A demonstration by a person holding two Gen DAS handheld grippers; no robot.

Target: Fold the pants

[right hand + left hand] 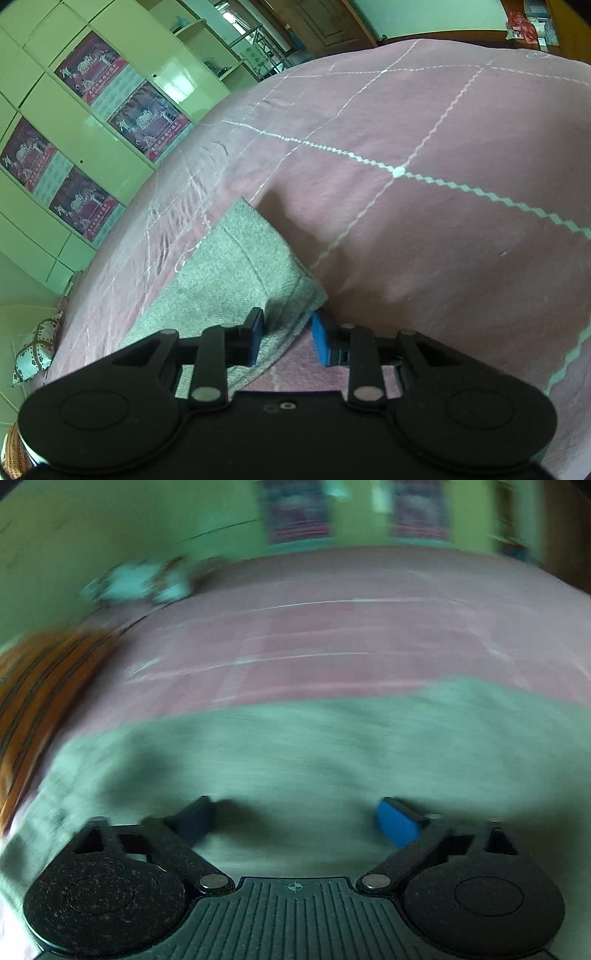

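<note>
Grey knit pants (229, 273), flat on pink bedspread (424, 229), hem corner lifted

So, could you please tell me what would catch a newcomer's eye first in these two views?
The grey pants lie across a pink quilted bedspread with pale stitched lines. The right gripper has its blue-padded fingers open astride a corner of the pants. The left gripper hangs open over the grey cloth, in a blurred view.
</note>
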